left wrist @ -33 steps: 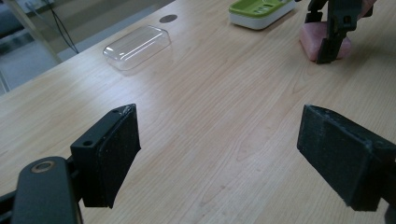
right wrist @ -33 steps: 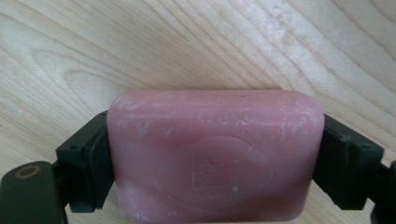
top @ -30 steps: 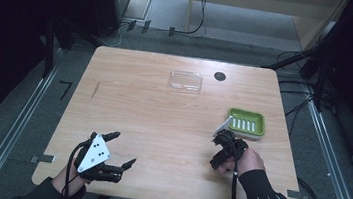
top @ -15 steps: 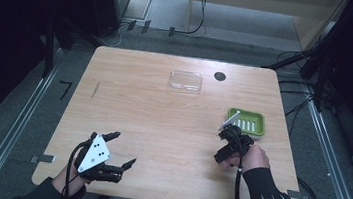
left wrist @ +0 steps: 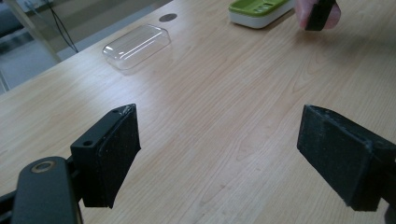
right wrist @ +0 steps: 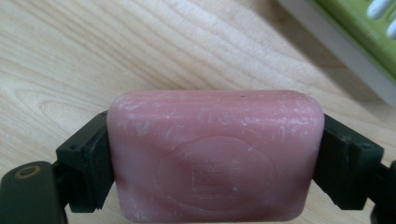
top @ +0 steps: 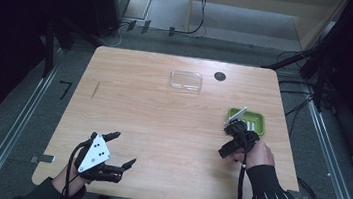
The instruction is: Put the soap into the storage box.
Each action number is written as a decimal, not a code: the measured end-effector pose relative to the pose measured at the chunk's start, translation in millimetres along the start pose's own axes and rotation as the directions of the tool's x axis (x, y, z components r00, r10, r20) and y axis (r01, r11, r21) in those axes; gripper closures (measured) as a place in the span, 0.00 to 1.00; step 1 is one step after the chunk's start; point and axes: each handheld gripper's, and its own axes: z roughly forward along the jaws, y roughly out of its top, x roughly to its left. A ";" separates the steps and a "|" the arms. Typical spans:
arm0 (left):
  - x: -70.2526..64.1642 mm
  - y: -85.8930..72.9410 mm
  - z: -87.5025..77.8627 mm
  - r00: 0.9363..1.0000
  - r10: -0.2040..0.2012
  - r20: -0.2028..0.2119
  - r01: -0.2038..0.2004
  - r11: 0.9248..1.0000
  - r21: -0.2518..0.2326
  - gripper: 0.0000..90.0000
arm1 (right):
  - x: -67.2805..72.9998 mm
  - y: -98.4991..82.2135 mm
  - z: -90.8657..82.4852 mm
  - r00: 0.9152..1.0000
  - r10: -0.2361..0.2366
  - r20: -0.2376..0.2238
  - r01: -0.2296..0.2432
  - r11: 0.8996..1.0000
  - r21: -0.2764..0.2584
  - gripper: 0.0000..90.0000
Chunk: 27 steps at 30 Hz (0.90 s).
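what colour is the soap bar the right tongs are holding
Pink, with whitish scuffs; the soap bar shows best in the right gripper view.

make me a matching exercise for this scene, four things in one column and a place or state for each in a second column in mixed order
Things
1. pink bar of soap
2. clear plastic lid
3. green soap dish with a white base
4. left gripper

Places or states
A. open over bare wood near the table's front left edge
B. lying at the far middle of the table beside a small dark round hole
C. clamped between the jaws of the right gripper
D. sitting near the table's right edge, just beyond the right gripper

Pairs: 1-C, 2-B, 3-D, 4-A
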 end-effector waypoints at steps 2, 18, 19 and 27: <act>0.2 0.0 0.0 1.000 0.002 0.000 -0.002 1.000 0.002 0.16 | -3.0 2.0 -2.3 1.000 0.009 0.010 -0.009 1.000 -0.007 0.15; 0.0 -0.3 -0.1 1.000 -0.001 0.000 0.001 1.000 0.001 0.16 | -18.3 9.3 -10.3 0.999 0.048 0.023 -0.047 0.998 -0.039 0.15; 0.0 -0.3 0.0 1.000 -0.001 0.000 0.001 1.000 0.001 0.16 | -20.1 10.2 -11.9 0.998 0.060 0.020 -0.059 0.997 -0.041 0.15; 0.1 -0.4 -0.1 1.000 -0.002 -0.001 0.002 1.000 0.002 0.16 | -28.8 13.9 -15.7 0.997 0.077 0.029 -0.075 0.995 -0.059 0.15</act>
